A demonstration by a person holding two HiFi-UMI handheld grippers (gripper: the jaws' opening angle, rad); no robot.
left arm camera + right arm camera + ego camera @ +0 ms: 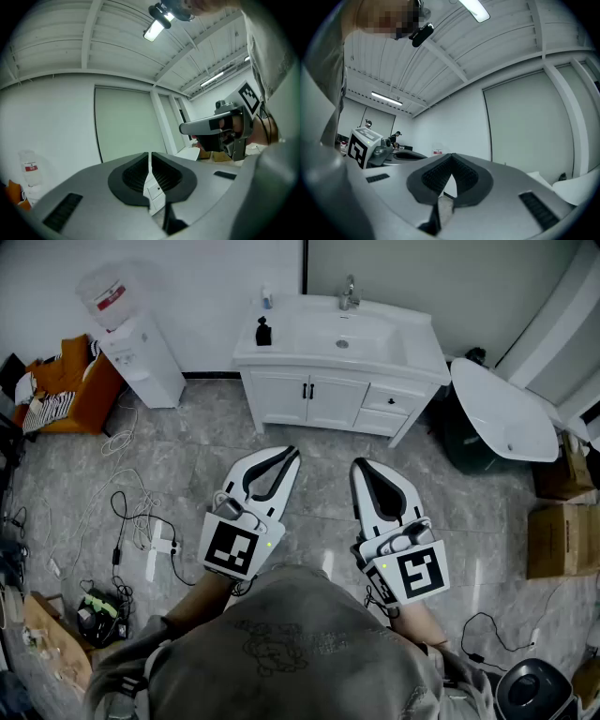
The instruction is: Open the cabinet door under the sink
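Observation:
A white sink vanity [339,338] stands against the far wall. Under the basin are two white cabinet doors [307,399], both shut, with black handles at the middle seam. My left gripper [291,455] and right gripper [359,464] hang side by side over the grey floor, well short of the cabinet and pointing toward it. Each is shut with nothing held. In the left gripper view the left gripper [150,156] has its pads meeting, and a sliver of the cabinet [155,191] shows below them. In the right gripper view the right gripper [451,157] is likewise pressed together.
Drawers [392,401] sit right of the doors. A black bottle [263,332] and a faucet [348,293] are on the vanity. A water dispenser [141,348] stands left, a white tub [506,411] right, cardboard boxes [561,540] further right. Cables and a power strip [157,546] lie on the floor at left.

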